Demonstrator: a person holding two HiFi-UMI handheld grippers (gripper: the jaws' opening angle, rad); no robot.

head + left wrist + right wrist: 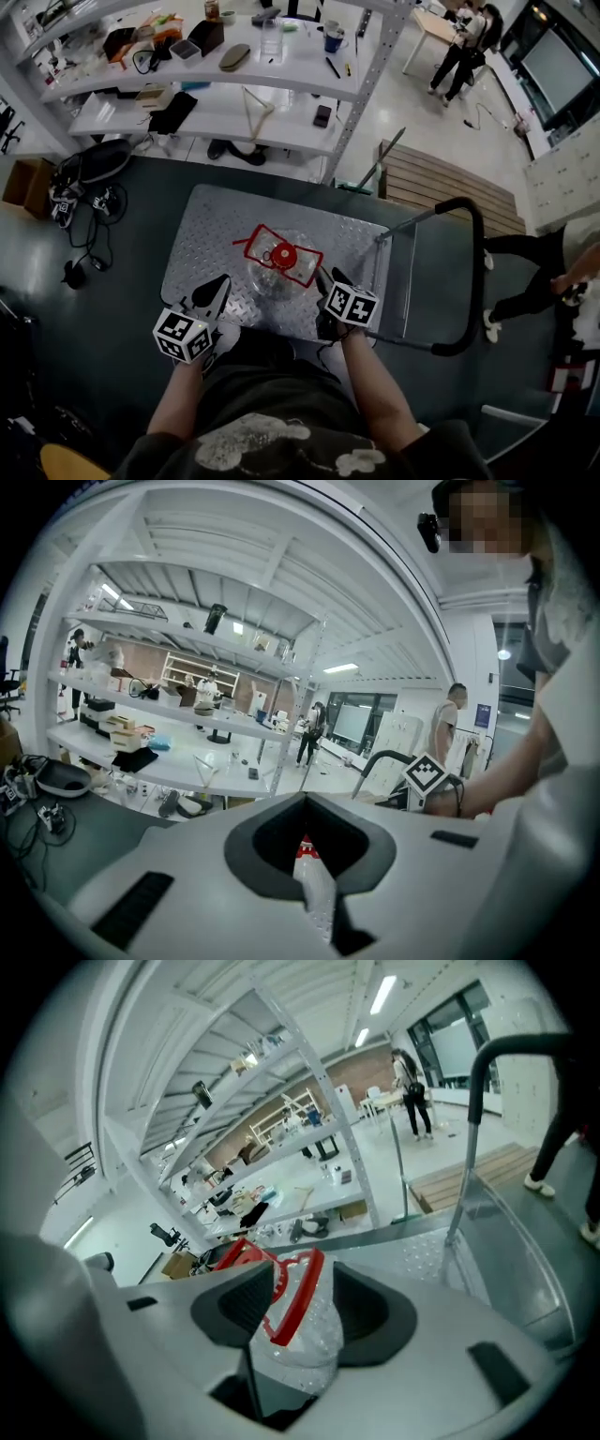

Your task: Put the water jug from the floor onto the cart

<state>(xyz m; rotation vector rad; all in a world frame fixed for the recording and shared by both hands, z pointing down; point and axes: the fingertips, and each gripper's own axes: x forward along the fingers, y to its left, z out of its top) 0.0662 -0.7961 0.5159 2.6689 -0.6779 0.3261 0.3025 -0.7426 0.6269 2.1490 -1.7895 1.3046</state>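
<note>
Jug (305, 1335) on cart (422, 1255), right gripper (300, 1312) jaws wide apart.
Clear dimpled jug with red handle (292, 1302) sits between the jaws on the cart's studded metal deck. Black push bar (511, 1049) rises near right. White shelves (281, 1147) with clutter far left, a person (412, 1096) standing far back.

The water jug (281, 262) is seen standing on the deck of the cart (216, 225), toward the near edge and about midway across. The left tongs (217, 286) are placed just beside the jug at its near left, the right tongs (333, 279) just beside it at its near right. The handle (473, 272) is found at the cart's right end. Beyond the cart, a shelving rack (281, 70) is spread across the back. A wooden pallet (441, 183) is laid behind the handle. Cables (84, 202) are scattered on the floor (131, 281) left of the cart, with a cardboard box (23, 183) further left.
</note>
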